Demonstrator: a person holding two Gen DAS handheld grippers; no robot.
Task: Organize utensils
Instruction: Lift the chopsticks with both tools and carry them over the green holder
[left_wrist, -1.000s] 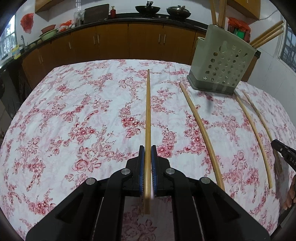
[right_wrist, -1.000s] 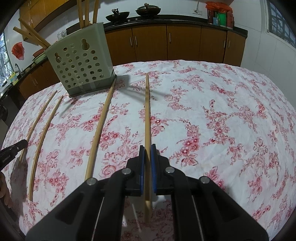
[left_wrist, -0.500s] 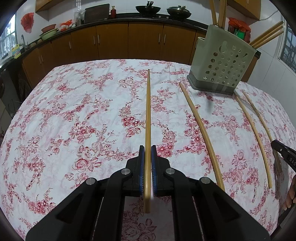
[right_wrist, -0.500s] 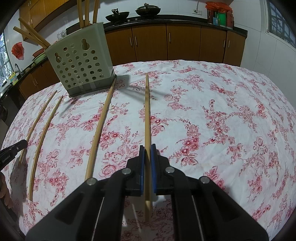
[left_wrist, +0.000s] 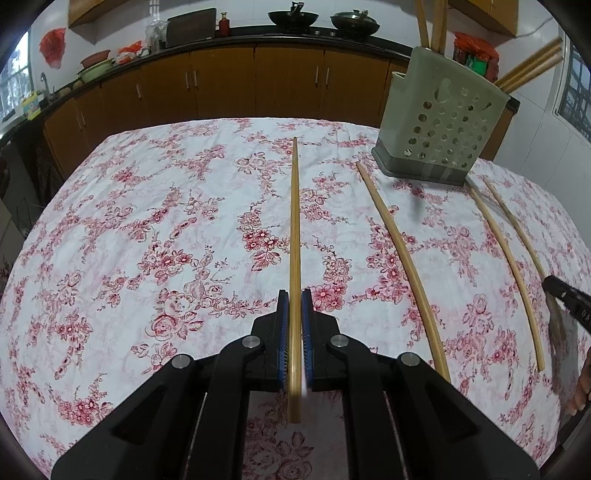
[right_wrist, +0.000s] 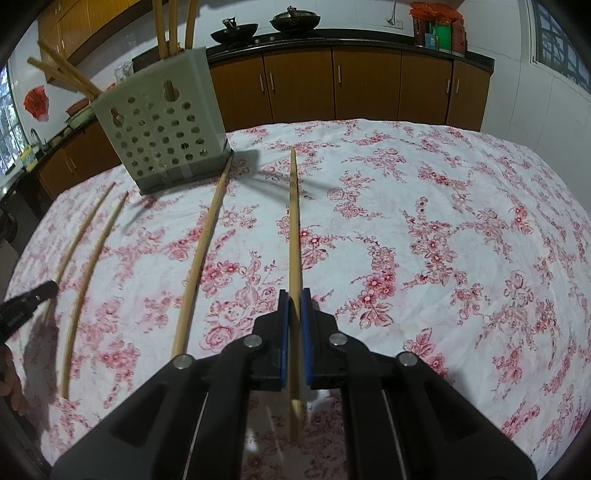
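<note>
Chopsticks are what this job turns on, and some already stand in the perforated green holder (left_wrist: 441, 136) at the far side of the floral tablecloth (left_wrist: 147, 240), their ends poking out of its top. The left gripper (left_wrist: 294, 306) is pinching one long chopstick (left_wrist: 294, 229) between its blue pads, the stick running straight ahead over the cloth with its near end sticking out behind the jaws. The right gripper (right_wrist: 294, 306) is likewise pressed together on a second chopstick (right_wrist: 293, 221), which points toward the counter. Three loose chopsticks remain on the cloth: one (left_wrist: 399, 251) lying with its far tip close to the holder's base, and a pair (left_wrist: 513, 266) farther to the side. So the task looks partly done, I judge: a handful are stowed, two are in hand but not yet in the holder, and three are left to collect. As for writing, a black tip of the other gripper at the edge of the left wrist view carries a few pale letters, but they are too small and cut off to read; nothing else shows a legible brand or label
</note>
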